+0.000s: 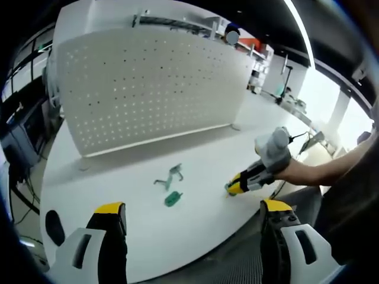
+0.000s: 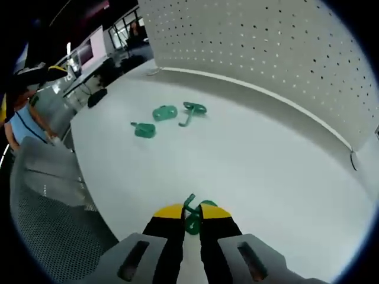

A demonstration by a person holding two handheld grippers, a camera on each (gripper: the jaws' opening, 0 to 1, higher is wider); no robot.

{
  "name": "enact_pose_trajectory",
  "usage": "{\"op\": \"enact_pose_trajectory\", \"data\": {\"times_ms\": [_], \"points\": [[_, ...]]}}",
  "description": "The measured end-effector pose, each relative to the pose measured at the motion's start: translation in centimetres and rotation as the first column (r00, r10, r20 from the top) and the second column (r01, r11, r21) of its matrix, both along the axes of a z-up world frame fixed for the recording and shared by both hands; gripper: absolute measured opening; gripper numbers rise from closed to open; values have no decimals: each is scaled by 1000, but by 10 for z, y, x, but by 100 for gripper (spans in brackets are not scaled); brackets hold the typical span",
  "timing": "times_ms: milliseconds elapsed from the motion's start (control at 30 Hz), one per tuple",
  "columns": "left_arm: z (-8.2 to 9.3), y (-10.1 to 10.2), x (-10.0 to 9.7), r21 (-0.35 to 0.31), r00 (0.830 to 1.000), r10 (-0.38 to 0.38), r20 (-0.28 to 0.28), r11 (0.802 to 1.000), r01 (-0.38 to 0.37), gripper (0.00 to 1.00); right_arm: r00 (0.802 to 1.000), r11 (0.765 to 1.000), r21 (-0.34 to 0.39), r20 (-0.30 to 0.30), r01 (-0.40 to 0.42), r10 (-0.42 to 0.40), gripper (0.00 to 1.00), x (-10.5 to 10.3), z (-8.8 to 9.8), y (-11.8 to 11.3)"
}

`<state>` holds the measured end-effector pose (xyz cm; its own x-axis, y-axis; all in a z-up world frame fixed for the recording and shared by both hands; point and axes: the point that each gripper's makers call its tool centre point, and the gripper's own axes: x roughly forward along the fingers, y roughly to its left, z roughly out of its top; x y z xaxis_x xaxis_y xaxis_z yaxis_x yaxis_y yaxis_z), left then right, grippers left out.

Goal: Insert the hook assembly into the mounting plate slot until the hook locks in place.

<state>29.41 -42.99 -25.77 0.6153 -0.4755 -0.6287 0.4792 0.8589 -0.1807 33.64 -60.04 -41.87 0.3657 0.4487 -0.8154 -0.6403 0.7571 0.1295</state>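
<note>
Clamped between right gripper (image 2: 190,222) jaws — green hook (image 2: 191,218), down at table (image 2: 266,171) level, long axis running forward along them. Left gripper (image 1: 192,214) jaws wide apart, holding nothing, above table edge. Farther off — three green parts (image 2: 169,118) loose near pegboard (image 1: 148,89); right gripper with person's arm (image 1: 314,168) seen from left gripper view.

A white perforated pegboard panel (image 1: 148,89) stands upright on a white round-edged table (image 1: 195,222) above a grey dotted floor mat (image 2: 50,231), with cluttered shelving (image 1: 237,38) and bright windows (image 1: 349,112) beyond it under a long ceiling light strip (image 1: 302,26).
</note>
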Motion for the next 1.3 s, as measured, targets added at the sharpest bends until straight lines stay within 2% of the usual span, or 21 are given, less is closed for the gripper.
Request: {"op": "enact_pose_trajectory", "data": {"times_ms": [267,600,767,900,933,1000,1100,1167,1233,1300], "points": [[-2,-3,0,1,1000,-10,-7,1000,10,95,1000,1000,-16,10,13,-13,1,3,1,-10],[-6,-6,-2,-8,1000,-15,-21,1000,15,94,999,1000,4,40,14,-14,1,4,4,-11],[-11,-11,-4,-52,999,-20,-46,998,18,92,998,999,32,62,-5,3,1,4,16,-5],[-14,-13,-4,-89,998,-8,-63,996,2,92,987,994,73,146,-79,68,1,11,43,10],[-14,-14,-5,-97,998,-9,-69,995,2,92,987,994,75,147,-79,68,1,11,48,10],[-15,-16,-4,-104,997,-13,-71,995,5,91,979,988,110,186,-108,86,1,16,66,19],[-16,-20,-4,-115,997,-29,-77,993,20,87,969,979,145,224,-142,107,1,20,92,30],[-17,-23,-4,-130,995,-45,-86,991,34,84,960,969,172,245,-177,132,1,20,105,39],[-17,-26,-1,-141,995,-49,-87,989,36,83,960,967,183,246,-180,132,1,19,114,43],[-16,-31,0,-164,993,-68,-95,985,52,77,950,956,199,270,-214,156,0,17,127,52]]}}
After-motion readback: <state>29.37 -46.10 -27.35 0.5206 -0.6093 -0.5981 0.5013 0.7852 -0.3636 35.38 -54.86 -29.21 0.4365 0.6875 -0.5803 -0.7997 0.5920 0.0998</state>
